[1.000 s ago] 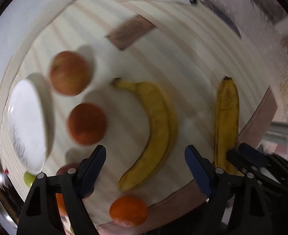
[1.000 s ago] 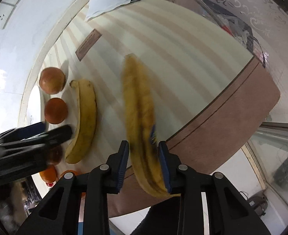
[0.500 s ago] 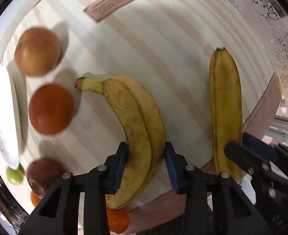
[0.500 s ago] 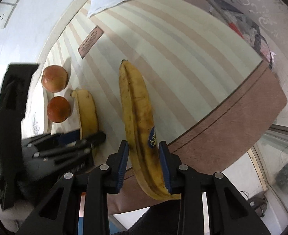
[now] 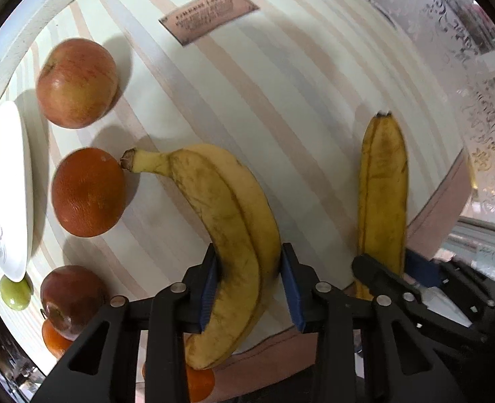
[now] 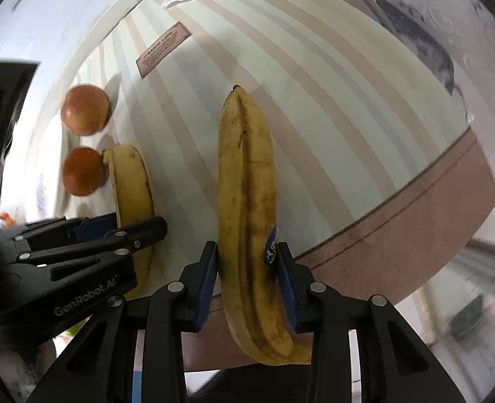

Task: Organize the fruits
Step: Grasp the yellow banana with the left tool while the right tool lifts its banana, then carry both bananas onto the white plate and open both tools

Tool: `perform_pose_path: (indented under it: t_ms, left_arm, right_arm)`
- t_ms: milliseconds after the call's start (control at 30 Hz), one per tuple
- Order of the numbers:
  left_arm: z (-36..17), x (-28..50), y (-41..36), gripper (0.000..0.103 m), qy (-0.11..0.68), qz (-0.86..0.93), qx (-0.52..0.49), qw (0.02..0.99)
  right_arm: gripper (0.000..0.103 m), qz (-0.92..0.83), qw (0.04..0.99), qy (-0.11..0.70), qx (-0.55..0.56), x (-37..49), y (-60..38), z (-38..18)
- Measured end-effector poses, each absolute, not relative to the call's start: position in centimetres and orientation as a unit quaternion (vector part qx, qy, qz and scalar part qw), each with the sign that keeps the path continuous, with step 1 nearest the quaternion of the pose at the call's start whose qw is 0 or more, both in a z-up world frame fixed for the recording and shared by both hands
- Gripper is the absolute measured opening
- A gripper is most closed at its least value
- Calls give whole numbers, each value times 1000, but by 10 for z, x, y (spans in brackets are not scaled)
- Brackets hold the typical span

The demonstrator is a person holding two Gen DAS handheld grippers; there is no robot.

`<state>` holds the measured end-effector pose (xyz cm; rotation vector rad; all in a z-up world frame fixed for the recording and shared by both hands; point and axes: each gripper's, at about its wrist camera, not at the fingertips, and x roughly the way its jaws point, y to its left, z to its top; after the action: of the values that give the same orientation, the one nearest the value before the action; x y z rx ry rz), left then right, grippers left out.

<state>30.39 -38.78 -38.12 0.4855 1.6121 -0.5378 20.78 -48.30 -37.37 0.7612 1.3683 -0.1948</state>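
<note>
Two bananas clamped, one per gripper

Left gripper [image 5: 249,283] jaws closed on curved banana [image 5: 234,235], pads pressing both sides low on its body; a small orange [image 5: 198,383] peeks out under its near end. Right gripper [image 6: 247,277] jaws closed on straighter banana [image 6: 247,208], stickered side against one pad, tip pointing away. Both bananas over the striped counter [image 5: 281,100]. Left of the left jaws: dark red apple [image 5: 69,299], green fruit [image 5: 15,294], white plate [image 5: 5,188]. Beyond the jaws: orange [image 5: 87,192] touching the curved banana's stem, then apple [image 5: 76,82], then brown label [image 5: 208,15] farthest.
</note>
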Motion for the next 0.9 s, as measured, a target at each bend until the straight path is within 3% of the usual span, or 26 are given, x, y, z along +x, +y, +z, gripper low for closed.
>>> perform_pose_path:
  t_ms: [367, 633, 900]
  left_arm:
    - [-292, 317, -363, 32, 675, -267, 135, 674]
    - [-197, 370, -258, 32, 659, -223, 67, 715]
    - [-200, 440, -142, 32, 665, -130, 0, 736]
  right_arm:
    - [37, -39, 725, 558, 402, 202, -497, -315]
    - [37, 42, 740, 539, 400, 255, -453, -268]
    - [37, 102, 761, 544, 338, 345, -362, -251]
